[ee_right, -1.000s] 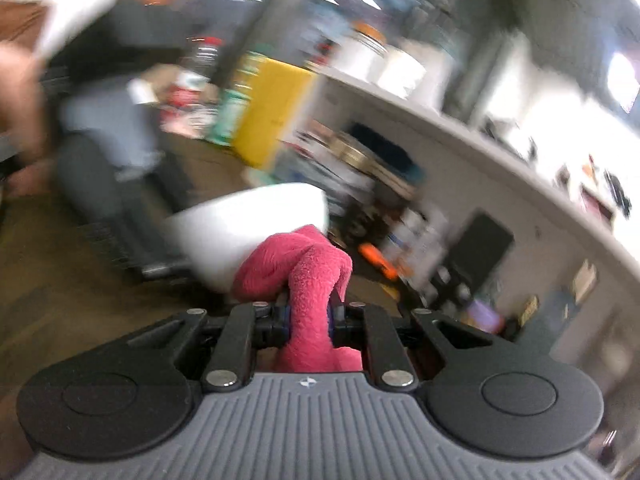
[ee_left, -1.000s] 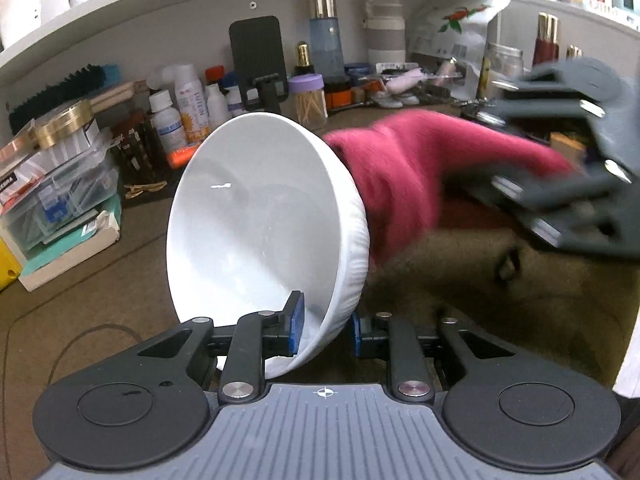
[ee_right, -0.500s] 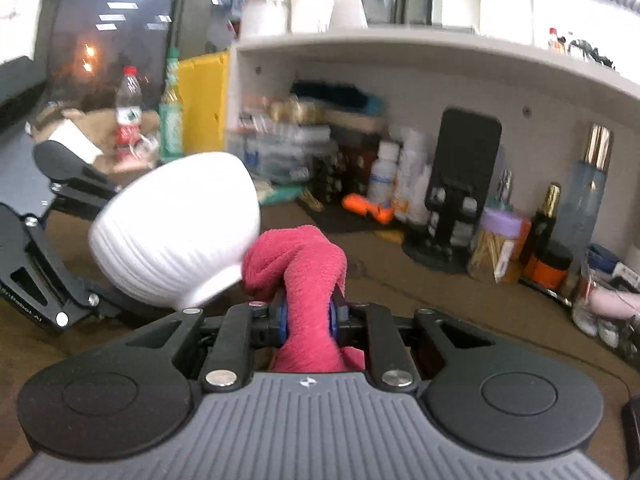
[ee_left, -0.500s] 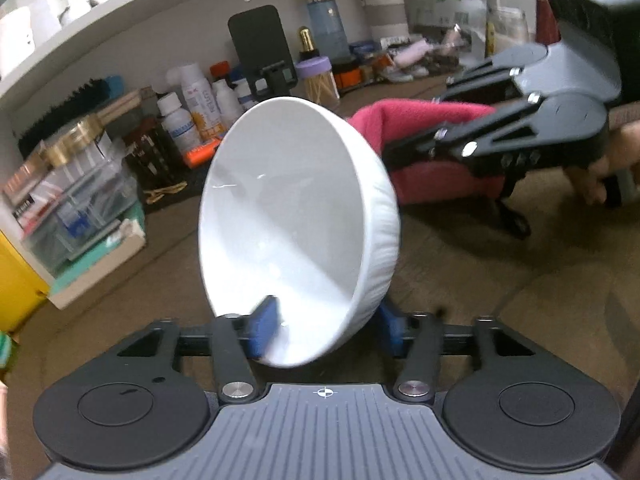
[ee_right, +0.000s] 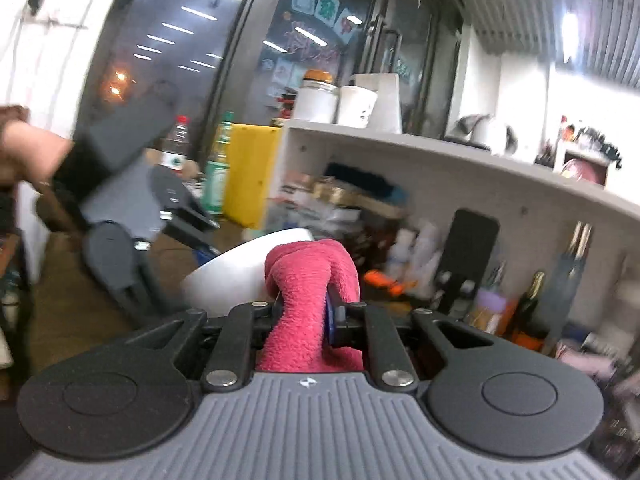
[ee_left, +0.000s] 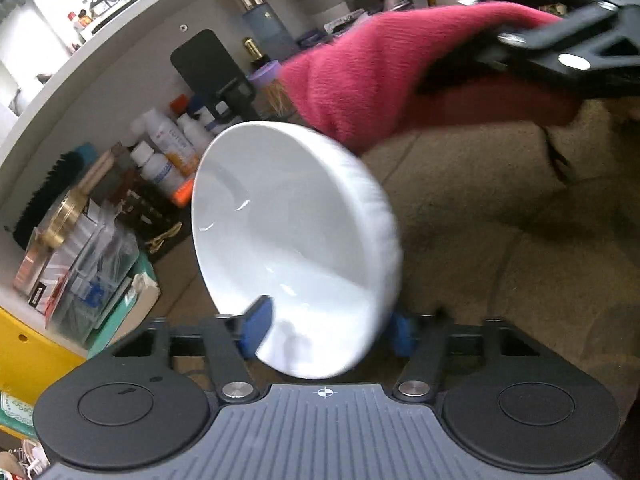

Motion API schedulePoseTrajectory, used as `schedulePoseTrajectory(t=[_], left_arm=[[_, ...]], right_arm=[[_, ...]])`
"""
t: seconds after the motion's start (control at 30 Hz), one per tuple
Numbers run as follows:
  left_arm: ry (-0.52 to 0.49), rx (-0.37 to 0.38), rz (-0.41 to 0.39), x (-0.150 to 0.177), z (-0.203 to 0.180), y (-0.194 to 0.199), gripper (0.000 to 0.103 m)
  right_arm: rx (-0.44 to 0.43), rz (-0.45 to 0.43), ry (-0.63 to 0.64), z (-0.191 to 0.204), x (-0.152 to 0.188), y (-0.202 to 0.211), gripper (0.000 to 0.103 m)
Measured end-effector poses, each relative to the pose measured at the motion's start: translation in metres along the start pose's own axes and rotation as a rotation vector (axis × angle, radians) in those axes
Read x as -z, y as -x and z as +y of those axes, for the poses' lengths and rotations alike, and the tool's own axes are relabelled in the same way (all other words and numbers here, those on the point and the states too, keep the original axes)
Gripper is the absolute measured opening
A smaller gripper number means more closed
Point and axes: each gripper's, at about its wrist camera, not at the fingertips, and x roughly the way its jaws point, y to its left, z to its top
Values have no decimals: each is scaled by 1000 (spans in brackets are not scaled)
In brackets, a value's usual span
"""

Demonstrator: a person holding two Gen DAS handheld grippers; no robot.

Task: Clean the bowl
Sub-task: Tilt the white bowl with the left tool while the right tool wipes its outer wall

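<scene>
Rolled since earlier, bowl (ee_left: 296, 240) sits in closing left claw (ee_left: 326, 328); right claw (ee_right: 306, 312), clamped on cloth (ee_right: 312, 280), may knock it loose.

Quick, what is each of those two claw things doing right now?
Left gripper: fingers closing on the rim of the white bowl.
Right gripper: closed, holding the pink cloth.

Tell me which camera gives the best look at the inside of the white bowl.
The left wrist view. There the bowl is tipped on edge, its smooth white inside facing the camera. In the right wrist view only part of its outer wall shows, behind the pink cloth; the inside is hidden.
</scene>
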Motion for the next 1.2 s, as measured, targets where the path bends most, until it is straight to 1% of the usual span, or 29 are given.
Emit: schedulePoseTrajectory(t=[0.07,0.13,0.17,0.23,0.27,0.33,0.4,0.47,0.53,0.57,0.6,0.63,0.67,0.77,0.8,0.87,0.9,0.93,0.97,1.0,1.07,1.13,1.17,1.2], left_arm=[[32,11,14,-3,2,-3,22],[76,52,12,-4,10,-5,19],[80,58,11,-5,11,-6,19],[87,79,14,-7,15,-7,18],[89,80,15,-8,15,-7,18],[95,94,20,-9,19,-7,17],[93,96,22,-10,20,-8,17],[87,94,24,-11,20,-7,18],[64,53,10,-12,19,-6,23],[57,24,6,-11,20,-6,32],[49,-4,2,-11,21,-6,50],[42,-32,-2,-10,22,-7,61],[43,-39,-1,-8,23,-7,74],[51,-21,-1,-4,32,-18,74],[63,-12,-5,-4,34,-19,72],[90,7,-8,-4,39,-22,64],[112,36,-7,-5,43,-23,50],[129,67,-2,-6,45,-24,42],[146,97,3,-8,47,-25,30],[148,104,8,-9,47,-25,28],[148,111,17,-11,47,-27,28],[158,122,25,-13,50,-29,28],[160,124,25,-12,51,-30,28],[167,125,27,-12,51,-30,29]], right_arm=[[-53,5,-20,0,-1,6,16],[-113,7,-44,1,-3,13,16],[-126,7,-50,-1,-6,12,16],[-152,23,-74,-11,-11,1,16],[-170,43,-102,-21,-14,-12,16],[-148,57,-122,-30,-14,-24,16],[-72,51,-187,-50,-18,-47,16],[-23,54,-251,-65,-19,-62,16],[13,64,-296,-76,-18,-74,16],[15,69,-320,-80,-14,-78,16],[5,71,-343,-82,-10,-81,16],[-2,72,-353,-83,-6,-82,16],[-14,73,-363,-82,-1,-83,16],[-51,71,-393,-83,9,-86,17],[-58,80,-396,-83,10,-88,18],[-55,110,-362,-81,8,-94,19],[-43,151,-327,-78,6,-100,21],[-32,188,-303,-75,4,-106,23],[-41,219,-291,-74,3,-113,29],[-47,241,-283,-73,2,-118,33],[-55,265,-303,-76,4,-125,34],[-83,301,-367,-87,9,-137,39],[-102,317,-417,-95,12,-143,43],[-125,343,-464,-102,16,-150,45]])
